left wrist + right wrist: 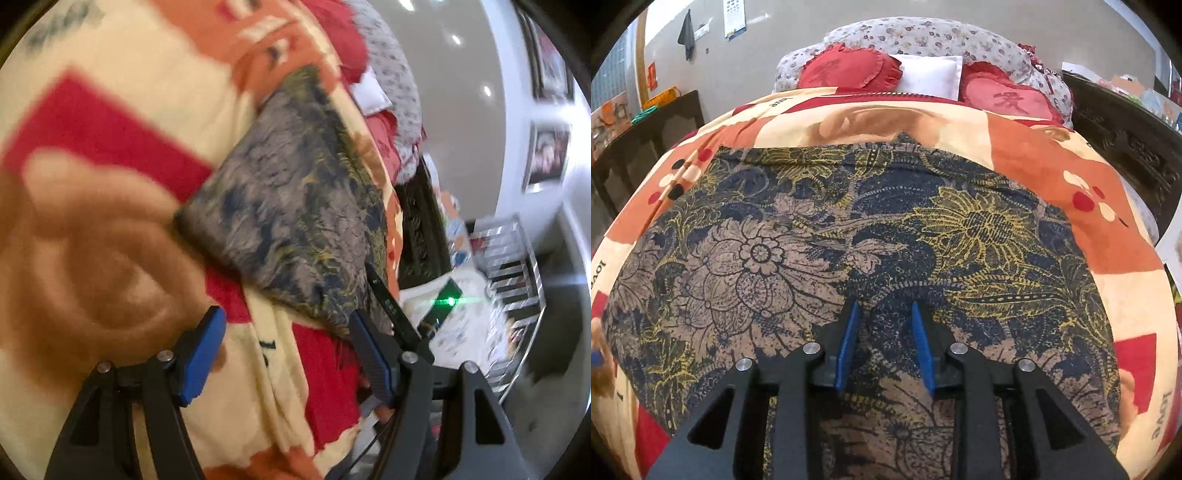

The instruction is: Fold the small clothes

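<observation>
On the cream, red and orange patterned bedspread lies the navy and tan floral-print garment, spread flat, probably for folding. Right gripper hovers above its near part, blue fingers parted, empty. Left gripper gapes wide beside its corner, holding nothing.

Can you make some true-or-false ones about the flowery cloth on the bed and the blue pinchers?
1. The flowery cloth lies on the bedspread. True.
2. The right gripper is pinching the cloth. False: its fingers stand apart above it, gripping nothing.
3. Two red heart cushions sit by the white pillow. True.
4. The left gripper is squeezed shut. False: its blue pads are wide apart.
</observation>
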A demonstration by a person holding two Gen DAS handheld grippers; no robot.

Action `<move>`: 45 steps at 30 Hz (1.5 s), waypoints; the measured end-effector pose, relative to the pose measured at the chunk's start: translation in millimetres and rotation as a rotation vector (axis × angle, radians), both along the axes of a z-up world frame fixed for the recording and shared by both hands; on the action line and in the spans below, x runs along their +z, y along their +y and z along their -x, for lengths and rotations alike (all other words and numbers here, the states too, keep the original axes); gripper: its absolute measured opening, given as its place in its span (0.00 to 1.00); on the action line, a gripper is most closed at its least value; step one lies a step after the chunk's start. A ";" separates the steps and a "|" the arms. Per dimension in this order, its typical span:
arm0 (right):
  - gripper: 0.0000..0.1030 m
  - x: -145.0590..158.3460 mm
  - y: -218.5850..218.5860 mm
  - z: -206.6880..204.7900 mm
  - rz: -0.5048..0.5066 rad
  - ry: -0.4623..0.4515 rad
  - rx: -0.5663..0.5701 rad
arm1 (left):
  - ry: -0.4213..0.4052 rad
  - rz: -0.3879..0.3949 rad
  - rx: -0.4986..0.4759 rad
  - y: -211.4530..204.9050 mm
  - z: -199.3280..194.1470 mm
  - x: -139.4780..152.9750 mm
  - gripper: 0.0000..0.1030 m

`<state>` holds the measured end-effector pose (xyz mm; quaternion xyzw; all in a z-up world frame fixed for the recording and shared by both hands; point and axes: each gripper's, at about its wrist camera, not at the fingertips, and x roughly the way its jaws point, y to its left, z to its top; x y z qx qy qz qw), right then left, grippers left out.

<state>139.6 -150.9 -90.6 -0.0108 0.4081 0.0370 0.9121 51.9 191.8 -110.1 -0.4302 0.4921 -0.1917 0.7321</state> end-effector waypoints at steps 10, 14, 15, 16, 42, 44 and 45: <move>0.30 0.3 1.3 1.7 0.003 -0.002 -0.001 | 0.029 0.305 0.219 28.7 -28.3 -18.0 0.58; 0.30 0.4 1.0 1.7 0.005 -0.003 -0.002 | -0.012 0.311 0.244 33.3 -26.2 -8.7 0.58; 0.30 0.3 0.5 1.6 0.004 -0.003 -0.002 | -0.018 0.312 0.236 30.1 -27.9 -5.7 0.59; 0.30 0.5 0.7 1.7 0.002 -0.003 -0.002 | -0.032 0.315 0.223 27.2 -29.5 -1.6 0.59; 0.35 91.4 49.6 -42.8 -0.140 0.018 0.194 | -0.615 -0.837 0.005 -108.5 -2.7 80.3 0.14; 0.42 100.7 70.0 -65.6 -0.277 0.081 0.313 | -0.684 -0.894 -0.041 -127.3 -0.4 83.6 0.14; 0.42 101.5 81.2 -78.0 -0.339 0.124 0.367 | -0.705 -0.907 -0.060 -133.5 -0.9 84.3 0.14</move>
